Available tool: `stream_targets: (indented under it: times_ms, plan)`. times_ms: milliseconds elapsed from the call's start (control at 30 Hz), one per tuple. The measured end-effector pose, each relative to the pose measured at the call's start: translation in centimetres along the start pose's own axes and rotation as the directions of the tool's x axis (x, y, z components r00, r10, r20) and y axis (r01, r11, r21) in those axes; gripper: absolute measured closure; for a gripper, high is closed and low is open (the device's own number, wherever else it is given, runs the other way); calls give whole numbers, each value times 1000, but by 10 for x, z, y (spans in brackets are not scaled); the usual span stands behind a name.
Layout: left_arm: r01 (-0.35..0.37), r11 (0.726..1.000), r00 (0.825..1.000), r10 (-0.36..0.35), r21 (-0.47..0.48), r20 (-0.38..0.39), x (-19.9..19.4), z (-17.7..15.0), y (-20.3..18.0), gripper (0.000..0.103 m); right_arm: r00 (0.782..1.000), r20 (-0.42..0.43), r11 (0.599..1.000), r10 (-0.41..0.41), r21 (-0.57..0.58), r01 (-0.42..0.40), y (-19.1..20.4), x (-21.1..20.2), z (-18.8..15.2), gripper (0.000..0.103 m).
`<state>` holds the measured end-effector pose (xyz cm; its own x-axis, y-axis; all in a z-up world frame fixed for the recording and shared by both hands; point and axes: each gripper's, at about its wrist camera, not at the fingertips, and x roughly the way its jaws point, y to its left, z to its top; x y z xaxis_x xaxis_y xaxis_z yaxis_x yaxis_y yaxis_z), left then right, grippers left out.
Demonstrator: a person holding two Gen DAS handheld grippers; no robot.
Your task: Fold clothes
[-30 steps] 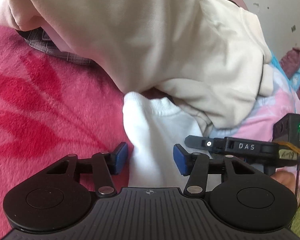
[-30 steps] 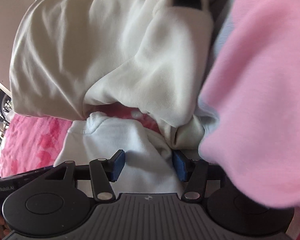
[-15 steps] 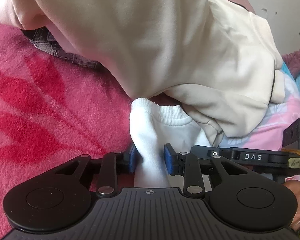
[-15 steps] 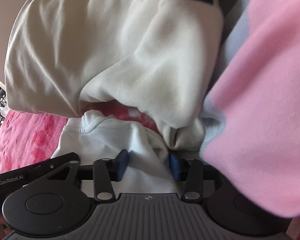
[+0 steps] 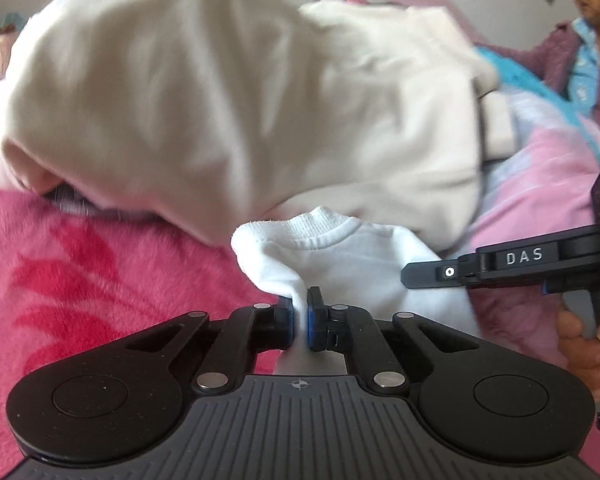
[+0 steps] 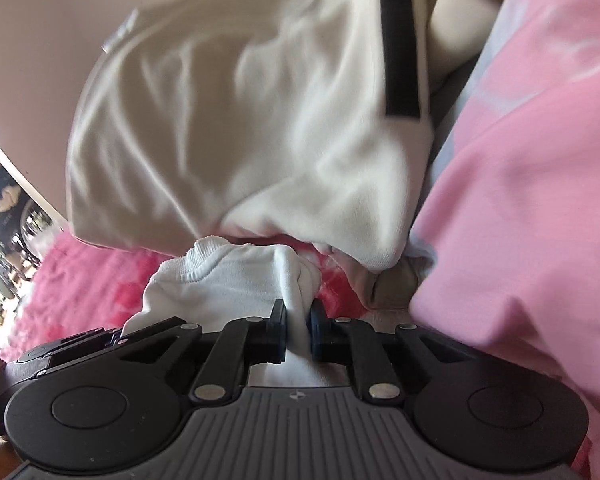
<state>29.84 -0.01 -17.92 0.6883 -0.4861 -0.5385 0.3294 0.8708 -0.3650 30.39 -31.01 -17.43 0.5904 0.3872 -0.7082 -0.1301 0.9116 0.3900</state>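
A white garment with a ribbed edge (image 5: pixel 340 256) lies on a pink floral blanket (image 5: pixel 80 280). My left gripper (image 5: pixel 299 322) is shut on a bunched fold of it near that edge. In the right wrist view the same white garment (image 6: pixel 236 276) is pinched by my right gripper (image 6: pixel 299 330), also shut. A bulky cream garment (image 5: pixel 228 104) is heaped just behind the white one and overlaps its far side; it fills the upper part of the right wrist view as the cream garment (image 6: pixel 240 120) too. The right gripper's body (image 5: pixel 508 264) shows at the right of the left wrist view.
A pink and pale blue quilt (image 6: pixel 532 184) rises close on the right. A checked fabric (image 5: pixel 76 204) peeks from under the cream heap. A person in a purple jacket (image 5: pixel 580 52) sits at the far right. A hand (image 5: pixel 588 344) holds the right gripper's handle.
Both grippers went from open around the white garment to shut on it. The white fabric is now lifted and drawn toward the cameras, and the views have tilted upward.
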Motion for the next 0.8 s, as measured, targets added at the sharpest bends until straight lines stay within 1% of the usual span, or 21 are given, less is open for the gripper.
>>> stream_targets:
  times_ms: [167, 433, 567, 800]
  plan:
    - [26, 999, 998, -27, 33, 48, -27, 5, -14, 99, 999, 44, 1000, 30, -5, -30, 6, -38, -1, 90]
    - [81, 996, 994, -83, 32, 73, -68, 9, -37, 99, 993, 93, 997, 73, -17, -72, 25, -88, -17, 91]
    - [125, 991, 988, -128, 39, 81, -93, 3, -47, 99, 989, 115, 996, 94, -7, -94, 32, -115, -33, 91]
    - [180, 982, 982, -183, 62, 51, -130, -13, -62, 99, 986, 124, 991, 111, 56, -118, 35, -157, -73, 91]
